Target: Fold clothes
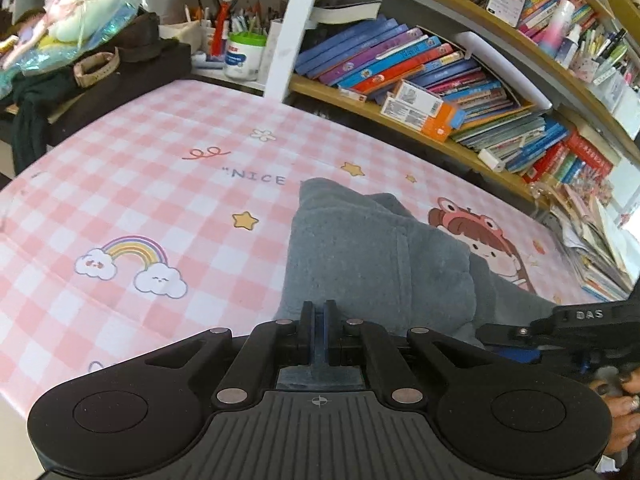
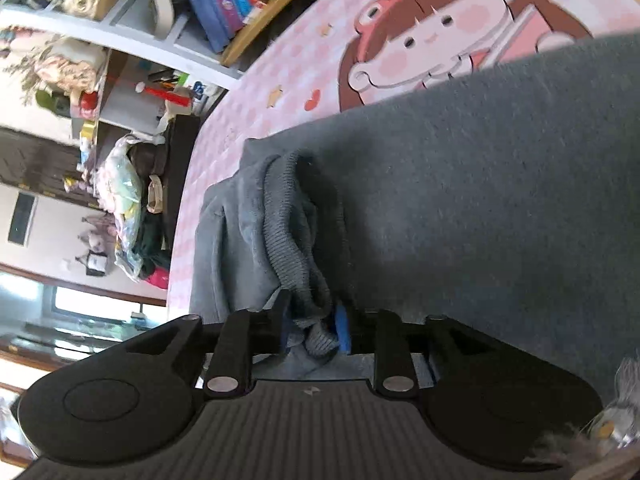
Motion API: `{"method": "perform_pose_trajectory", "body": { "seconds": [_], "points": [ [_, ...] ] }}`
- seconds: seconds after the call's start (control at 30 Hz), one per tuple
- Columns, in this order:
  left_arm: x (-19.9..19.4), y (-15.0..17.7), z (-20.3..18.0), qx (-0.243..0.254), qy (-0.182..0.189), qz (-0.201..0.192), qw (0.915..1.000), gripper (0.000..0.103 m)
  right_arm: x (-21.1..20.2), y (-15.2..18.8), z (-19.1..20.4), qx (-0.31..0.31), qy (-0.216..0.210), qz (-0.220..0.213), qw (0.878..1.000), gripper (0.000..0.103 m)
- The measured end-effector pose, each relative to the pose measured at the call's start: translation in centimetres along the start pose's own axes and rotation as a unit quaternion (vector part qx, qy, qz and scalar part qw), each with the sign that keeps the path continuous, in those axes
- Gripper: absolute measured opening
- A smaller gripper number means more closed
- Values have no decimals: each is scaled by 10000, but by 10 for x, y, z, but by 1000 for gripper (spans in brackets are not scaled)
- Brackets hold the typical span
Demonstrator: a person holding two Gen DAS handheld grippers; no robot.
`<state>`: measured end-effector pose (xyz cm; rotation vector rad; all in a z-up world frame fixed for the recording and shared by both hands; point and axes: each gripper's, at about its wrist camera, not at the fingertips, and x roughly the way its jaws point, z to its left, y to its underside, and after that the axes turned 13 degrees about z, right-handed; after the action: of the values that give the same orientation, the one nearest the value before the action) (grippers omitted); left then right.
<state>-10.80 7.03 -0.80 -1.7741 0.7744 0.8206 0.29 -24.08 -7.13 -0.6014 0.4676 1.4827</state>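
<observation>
Clothes here means one grey fleece garment (image 1: 380, 256) lying on the pink checked tablecloth (image 1: 140, 200), bunched in loose folds. Your left gripper (image 1: 319, 312) is clenched tight with nothing visibly caught; the garment lies just ahead of its tips. Your right gripper (image 2: 316, 320) has the ribbed hem (image 2: 288, 236) between its fingers, apparently pinched, likely so you can lift that edge over while the rest stays on the table.

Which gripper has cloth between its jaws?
The right gripper: the grey garment's ribbed hem sits between its fingers. The left gripper is shut on nothing.
</observation>
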Motion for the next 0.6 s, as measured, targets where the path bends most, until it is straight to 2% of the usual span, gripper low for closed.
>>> {"method": "perform_pose_trajectory", "body": {
  "seconds": [0.07,0.2,0.3,0.4,0.5,0.6],
  "points": [
    [-4,1,-5,44,21,-79,10000,6,-3,2,5,-165,31,-18,9999,25],
    [-11,3,-18,196,-5,-252,9995,26,-17,6,14,-564,169,-196,9981,32],
    [-13,6,-32,418,46,-338,9985,33,-34,12,17,-913,376,-407,9943,38],
    [-13,8,-48,696,71,-345,9969,45,-51,20,18,-1233,698,-593,9881,40],
    [-11,12,-64,922,150,-318,9951,54,-67,29,12,-1357,1066,-703,9825,40],
    [-6,15,-81,1149,248,-237,9928,67,-83,37,-1,-1196,1288,-807,9811,45]
  ]
}}
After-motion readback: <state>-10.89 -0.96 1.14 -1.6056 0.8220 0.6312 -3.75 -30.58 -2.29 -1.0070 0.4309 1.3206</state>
